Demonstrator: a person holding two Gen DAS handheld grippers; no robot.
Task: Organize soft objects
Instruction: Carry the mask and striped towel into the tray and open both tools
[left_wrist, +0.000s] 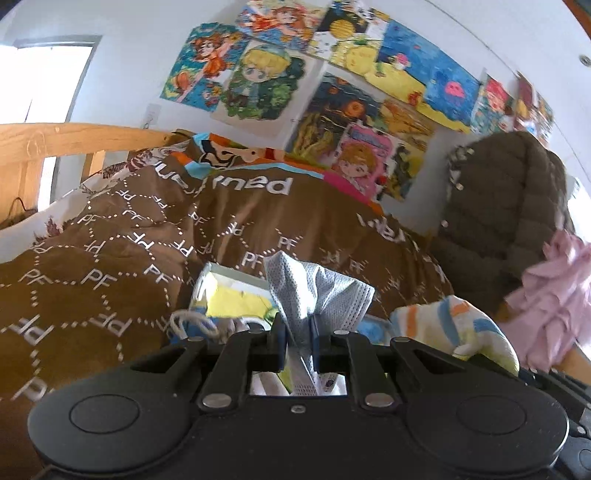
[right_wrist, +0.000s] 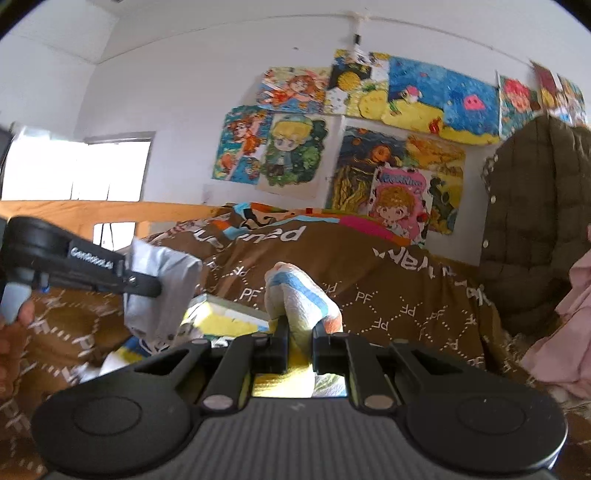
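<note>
While the left gripper (left_wrist: 298, 341) pinches a grey mesh cloth (left_wrist: 317, 291) upright between its fingers, the right gripper (right_wrist: 298, 345) clamps a striped towel (right_wrist: 301, 299); judged best, both lift together, keeping tension even above the brown quilt (left_wrist: 110, 236).

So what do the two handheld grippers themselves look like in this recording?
Both are matte black plastic. The left gripper has two round discs on its body, silver pivot bolts and blue-edged fingers. In the right view it shows white "GenRobot.AI" lettering. The right gripper looks alike, with a ribbed grey centre panel.
</note>
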